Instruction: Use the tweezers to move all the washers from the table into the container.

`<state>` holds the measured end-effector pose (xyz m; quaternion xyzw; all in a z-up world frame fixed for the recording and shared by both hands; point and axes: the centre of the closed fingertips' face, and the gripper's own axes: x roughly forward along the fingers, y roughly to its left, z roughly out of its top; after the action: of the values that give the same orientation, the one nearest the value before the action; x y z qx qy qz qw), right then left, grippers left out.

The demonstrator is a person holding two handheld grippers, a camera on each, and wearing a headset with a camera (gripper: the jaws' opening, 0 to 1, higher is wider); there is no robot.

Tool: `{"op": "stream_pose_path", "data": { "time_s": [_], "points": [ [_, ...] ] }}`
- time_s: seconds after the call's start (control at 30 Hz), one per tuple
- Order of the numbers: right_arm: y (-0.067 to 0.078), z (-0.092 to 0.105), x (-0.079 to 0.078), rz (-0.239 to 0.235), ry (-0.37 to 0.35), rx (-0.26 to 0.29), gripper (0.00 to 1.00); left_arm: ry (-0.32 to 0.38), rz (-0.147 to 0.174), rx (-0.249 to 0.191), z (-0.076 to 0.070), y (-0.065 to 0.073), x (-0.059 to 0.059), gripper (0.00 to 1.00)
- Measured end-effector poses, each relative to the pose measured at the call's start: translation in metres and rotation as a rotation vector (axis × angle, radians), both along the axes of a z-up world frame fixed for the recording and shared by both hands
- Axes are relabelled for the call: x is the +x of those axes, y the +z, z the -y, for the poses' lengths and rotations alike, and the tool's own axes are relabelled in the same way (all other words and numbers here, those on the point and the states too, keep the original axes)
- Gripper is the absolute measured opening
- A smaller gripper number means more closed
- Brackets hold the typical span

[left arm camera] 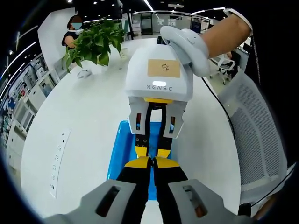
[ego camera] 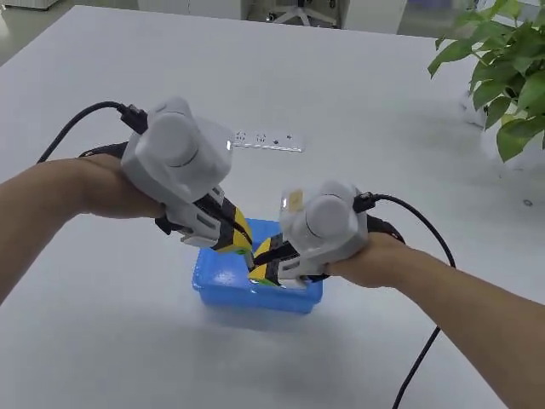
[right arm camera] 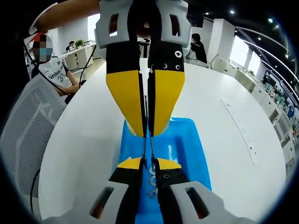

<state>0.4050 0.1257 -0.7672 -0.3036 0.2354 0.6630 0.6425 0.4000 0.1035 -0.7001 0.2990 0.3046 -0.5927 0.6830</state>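
Two sets of jaws are hanging tip to tip, close together, low over the work. The left gripper [right arm camera: 147,132] is pressing its yellow pads together on what looks like the tweezers [right arm camera: 149,147], a thin blade running down out of those pads. The right gripper [right arm camera: 149,164] is sitting with its jaws almost together, only a slit between them, and I can't tell whether it is pinching the blade or just guiding it. Through that slit at least three washers [right arm camera: 153,170] are lying in a row inside the blue container [right arm camera: 187,140], which is sitting on the white table [ego camera: 102,341] directly under both grippers. I'm reading this as the drop step. The tweezer tip should be going down inside the container walls before the squeeze is eased, so a washer is landing flat rather than bouncing out over the rim. One gripper should be doing the holding and the other only steadying, since opposing pulls risk twisting the blade out of the pads. A power strip [ego camera: 266,141] is lying well beyond the container, and a plant [ego camera: 502,68] is standing at the far edge, both out of the way.
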Motion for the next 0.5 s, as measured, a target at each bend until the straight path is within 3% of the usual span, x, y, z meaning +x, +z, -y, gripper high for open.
{"op": "stream_pose_path", "data": {
  "time_s": [0.5],
  "points": [
    [0.017, -0.001, -0.009, 0.016, 0.008, 0.032, 0.12, 0.000, 0.012, 0.002, -0.005, 0.016, -0.011, 0.06]
  ]
}}
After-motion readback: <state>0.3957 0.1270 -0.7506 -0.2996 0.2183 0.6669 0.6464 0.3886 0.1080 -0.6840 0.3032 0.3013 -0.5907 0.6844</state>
